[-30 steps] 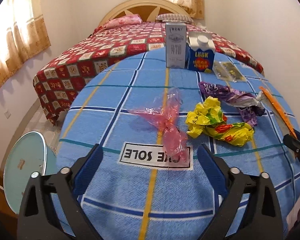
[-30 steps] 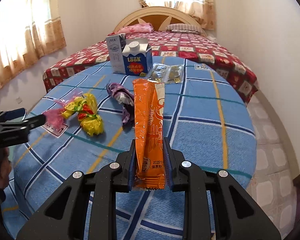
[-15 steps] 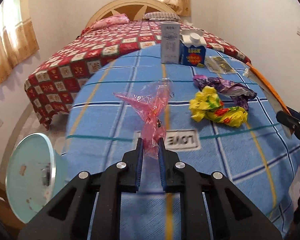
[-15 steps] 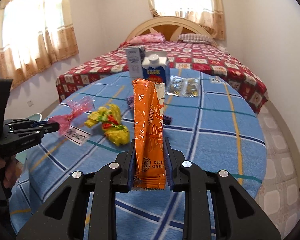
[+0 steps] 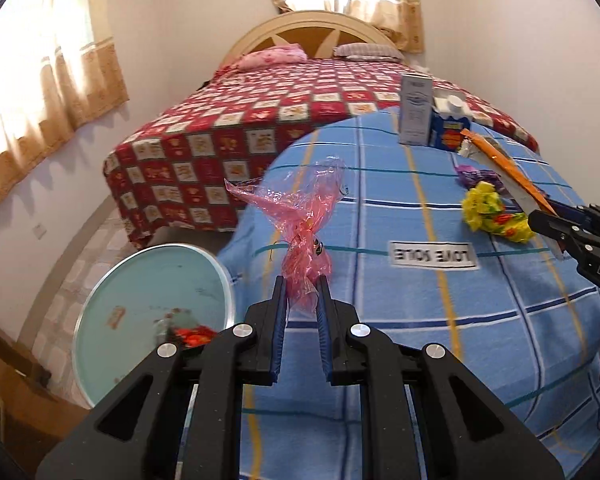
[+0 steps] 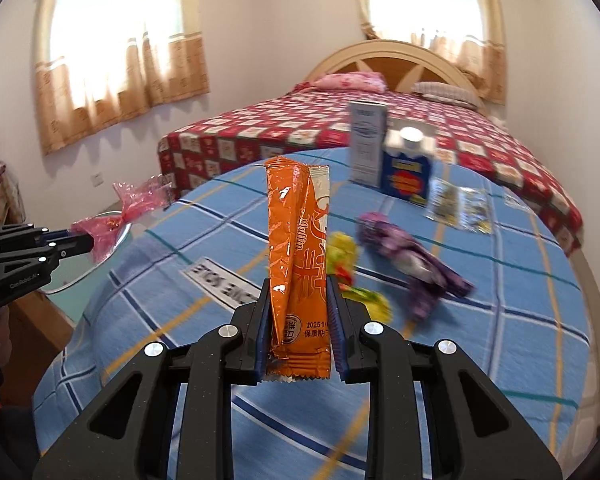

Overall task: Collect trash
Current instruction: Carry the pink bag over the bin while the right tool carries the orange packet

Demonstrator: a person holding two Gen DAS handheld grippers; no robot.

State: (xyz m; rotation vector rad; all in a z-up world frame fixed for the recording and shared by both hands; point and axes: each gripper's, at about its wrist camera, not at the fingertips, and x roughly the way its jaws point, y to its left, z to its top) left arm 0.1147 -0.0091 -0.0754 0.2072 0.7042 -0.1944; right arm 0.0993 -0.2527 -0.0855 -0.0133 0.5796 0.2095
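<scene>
- Left gripper (image 5: pixel 302 292): we grip the pink film (image 5: pixel 300 216), lifted off the table (image 5: pixel 420 340), near its left edge.
- Right gripper (image 6: pixel 298 312): we clamp the orange packet (image 6: pixel 298 248) upright, clear of the cloth.
- Bin (image 5: pixel 152 312): it stands open on the floor, left of the table, with some scraps already inside.
- Left to do: yellow wrapper (image 5: pixel 492 212), purple wrapper (image 6: pixel 416 256), clear sachets (image 6: pixel 460 204) and two cartons (image 6: pixel 388 152) remain on the table; both held pieces are not yet binned.

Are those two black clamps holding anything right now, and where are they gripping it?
Yes. The left gripper pinches the pink plastic wrapper at its lower end; the right gripper clamps the orange packet near its bottom.
</scene>
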